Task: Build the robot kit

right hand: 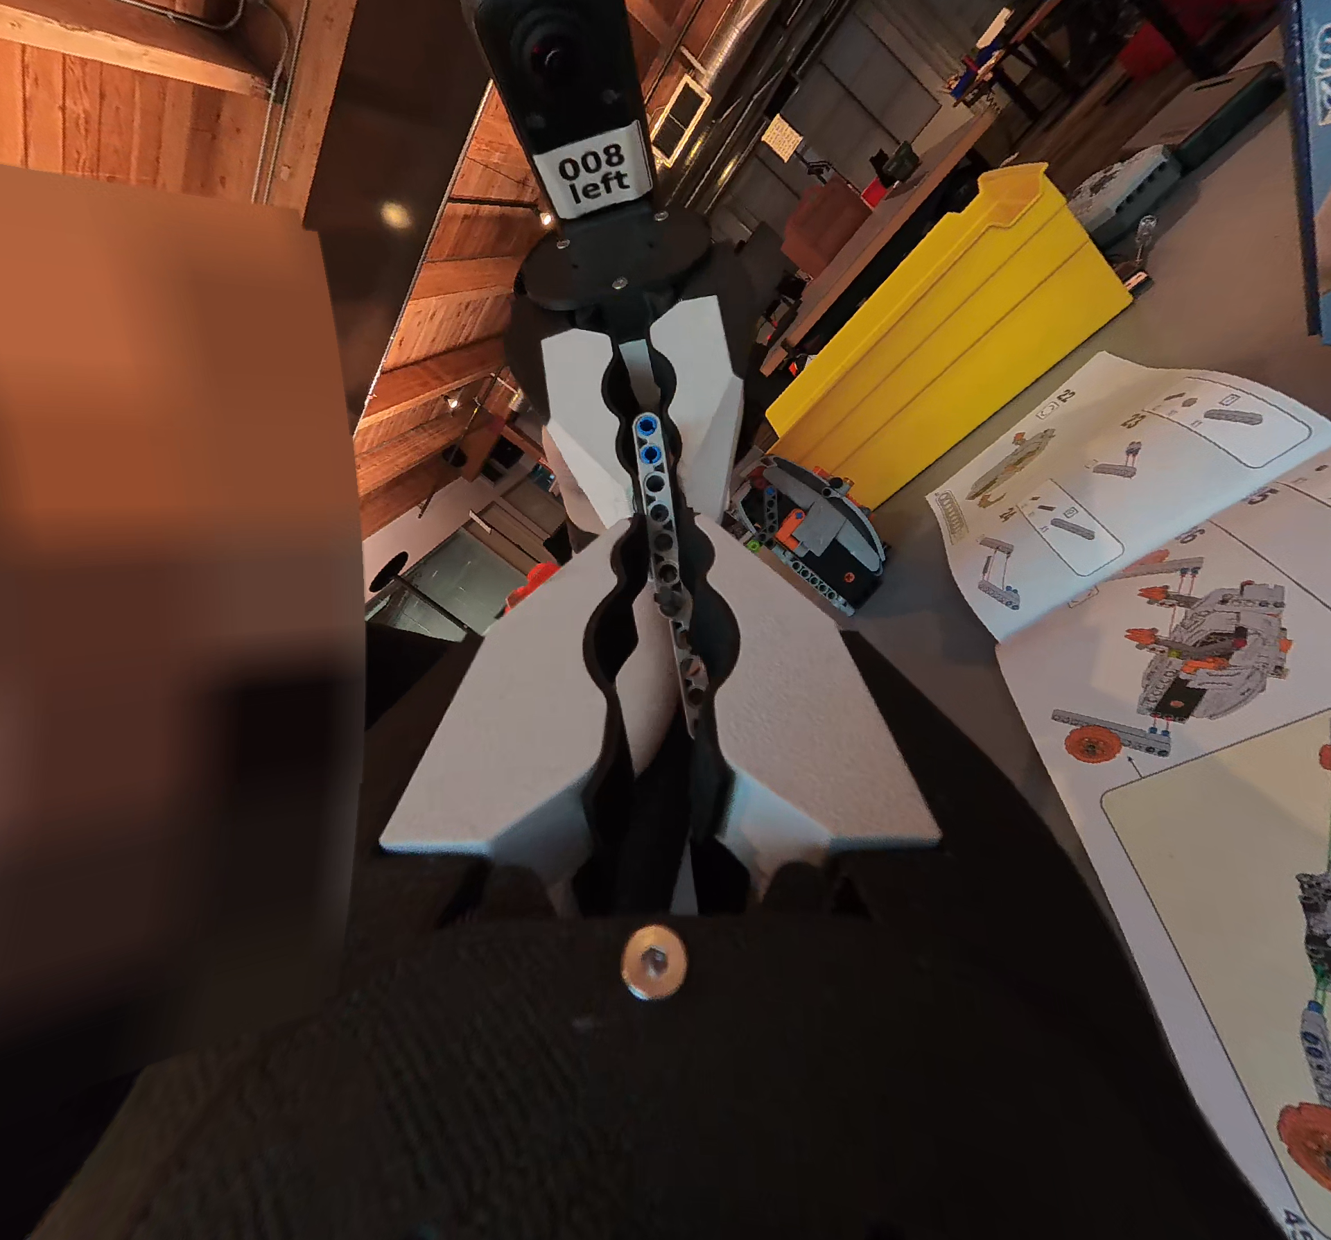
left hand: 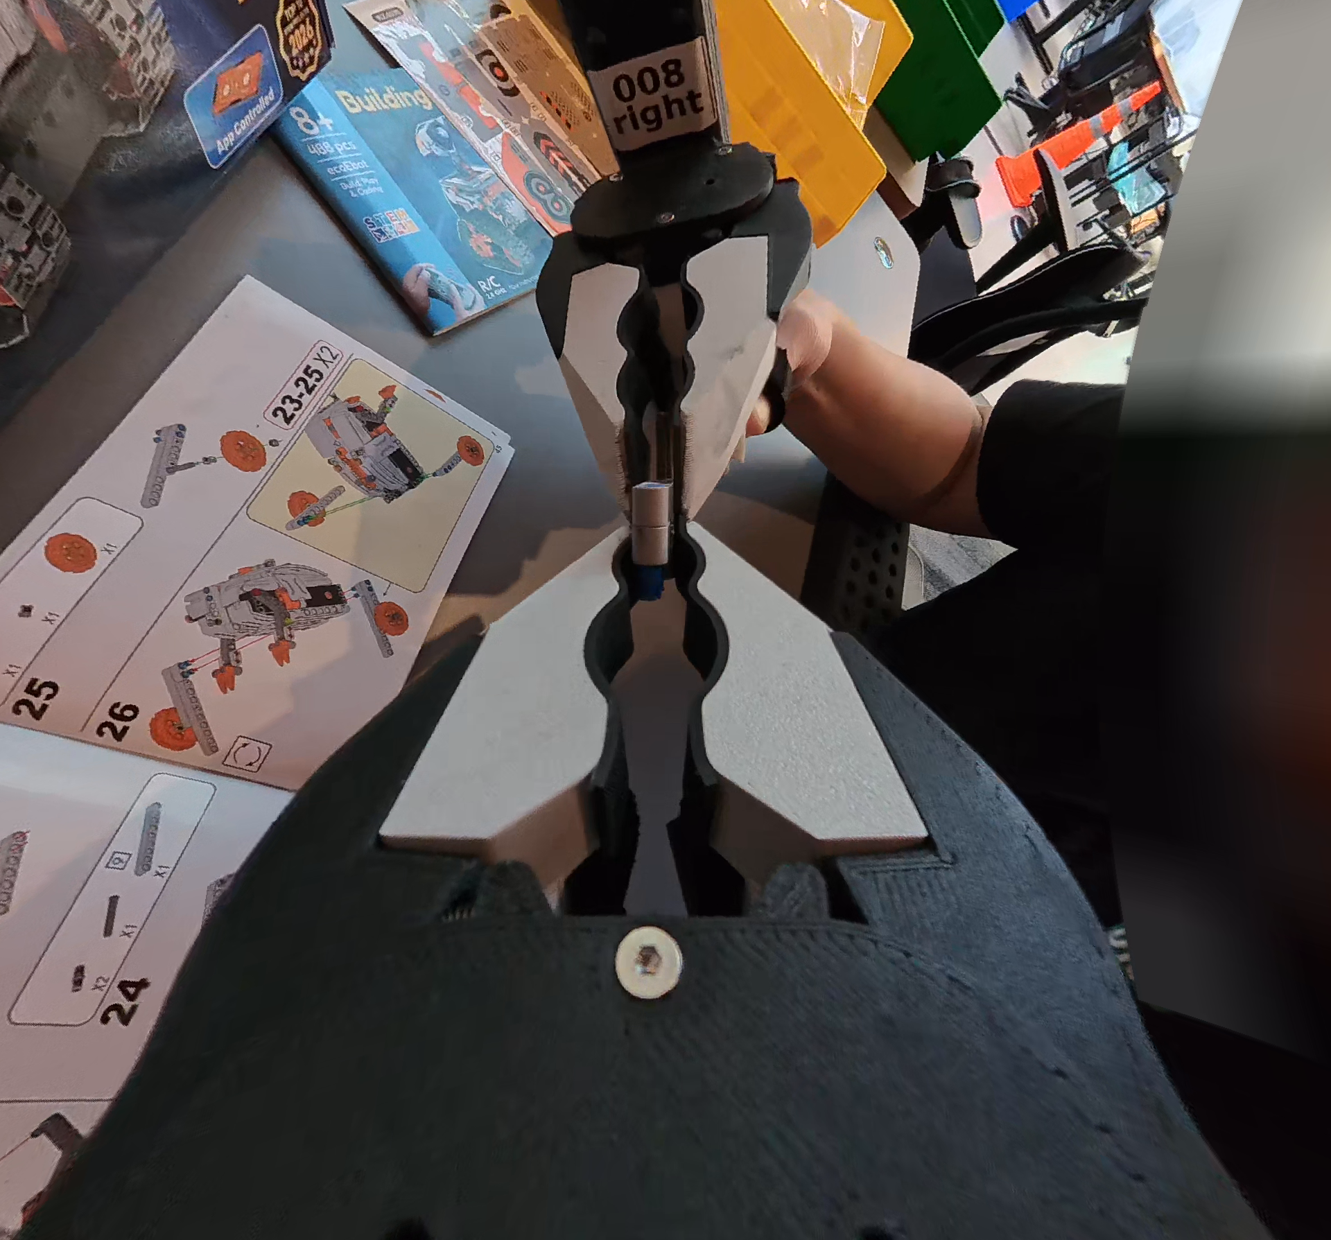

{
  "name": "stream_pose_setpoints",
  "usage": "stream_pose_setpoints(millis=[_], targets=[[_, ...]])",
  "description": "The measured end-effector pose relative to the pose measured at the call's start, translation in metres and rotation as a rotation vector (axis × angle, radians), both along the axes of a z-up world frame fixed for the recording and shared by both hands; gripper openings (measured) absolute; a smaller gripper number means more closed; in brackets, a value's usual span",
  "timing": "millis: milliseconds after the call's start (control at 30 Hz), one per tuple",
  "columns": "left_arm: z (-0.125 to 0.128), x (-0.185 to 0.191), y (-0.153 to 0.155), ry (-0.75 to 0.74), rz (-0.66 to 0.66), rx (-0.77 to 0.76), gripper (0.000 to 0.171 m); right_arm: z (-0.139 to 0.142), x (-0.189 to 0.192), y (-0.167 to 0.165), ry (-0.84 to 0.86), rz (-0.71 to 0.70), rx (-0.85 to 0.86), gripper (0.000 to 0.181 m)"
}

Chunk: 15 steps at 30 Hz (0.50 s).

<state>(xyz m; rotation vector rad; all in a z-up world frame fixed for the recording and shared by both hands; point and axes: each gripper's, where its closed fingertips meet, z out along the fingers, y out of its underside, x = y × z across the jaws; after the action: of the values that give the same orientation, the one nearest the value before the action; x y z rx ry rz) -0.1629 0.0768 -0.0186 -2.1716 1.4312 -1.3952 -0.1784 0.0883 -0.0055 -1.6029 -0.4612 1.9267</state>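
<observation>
I am pinching a grey holed beam [right hand: 666,557] between my right gripper [right hand: 666,528] and left gripper [left hand: 652,543], both closed on it, tips meeting above the table [left hand: 302,240]. Its lower end is hiding behind my fingers. Printed instruction booklet [left hand: 238,521] is lying left; labels stay unread.

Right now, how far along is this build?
Done: two blue pins sit in end holes of the grey beam. In hand: the right gripper and left gripper both clamp that beam between their fingers. Remaining: the part-built model lies apart on the table, beam not attached.
</observation>
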Motion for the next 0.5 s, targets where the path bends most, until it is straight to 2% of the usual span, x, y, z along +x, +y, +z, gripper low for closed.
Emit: stream_pose_setpoints(millis=[33,300,500], targets=[[0.0007,0.0004,-0.0001,-0.002,-0.001,0.004,0.004,0.0006,0.0003,0.0000,-0.006,-0.004,0.007,0.009],[0.0049,0.0044,-0.0031,-0.051,-0.020,-0.022,0.006,0.0051,0.0045,-0.0013,-0.116,-0.036,0.116,0.007],[0.0055,0.0042,-0.0078,-0.053,-0.038,-0.026,0.005,0.0059,0.0044,-0.0056,-0.113,0.006,0.075,0.007]])
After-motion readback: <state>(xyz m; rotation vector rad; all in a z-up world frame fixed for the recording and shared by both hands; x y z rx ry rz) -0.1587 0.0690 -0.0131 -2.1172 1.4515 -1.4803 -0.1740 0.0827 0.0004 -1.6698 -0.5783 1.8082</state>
